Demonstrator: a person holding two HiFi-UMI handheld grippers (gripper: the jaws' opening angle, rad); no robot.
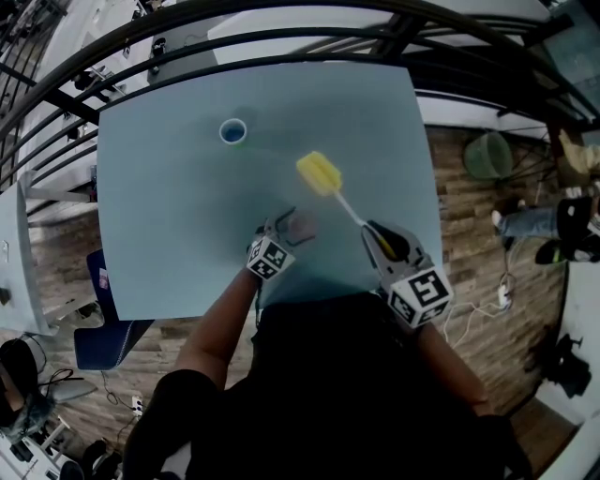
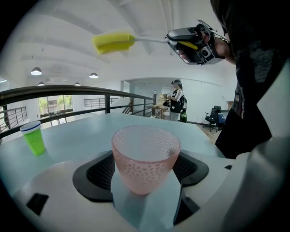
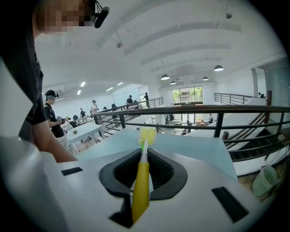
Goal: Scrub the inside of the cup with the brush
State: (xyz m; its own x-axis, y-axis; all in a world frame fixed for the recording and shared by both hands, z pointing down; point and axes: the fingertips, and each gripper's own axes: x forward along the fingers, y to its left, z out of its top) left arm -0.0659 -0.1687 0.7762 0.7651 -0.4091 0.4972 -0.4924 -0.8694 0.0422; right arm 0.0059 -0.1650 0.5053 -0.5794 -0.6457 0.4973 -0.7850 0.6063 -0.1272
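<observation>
A pink dimpled clear cup (image 2: 145, 158) stands upright between the jaws of my left gripper (image 2: 146, 170), which is shut on it; in the head view the cup (image 1: 301, 225) is held over the near part of the table in the left gripper (image 1: 281, 232). My right gripper (image 3: 143, 174) is shut on the yellow handle of a brush (image 3: 141, 190), whose yellow sponge head (image 3: 147, 134) points away. Seen from the head, the right gripper (image 1: 382, 240) holds the brush with its sponge head (image 1: 319, 173) up and to the right of the cup, apart from it. The left gripper view shows that sponge head (image 2: 113, 42) high above the cup.
A green cup with a blue rim (image 1: 232, 132) stands on the pale blue table (image 1: 169, 206) at the far left. Black railings (image 1: 281, 19) run behind the table. Wooden floor lies to the right, with a green bin (image 1: 489, 155) there. People stand in the distance.
</observation>
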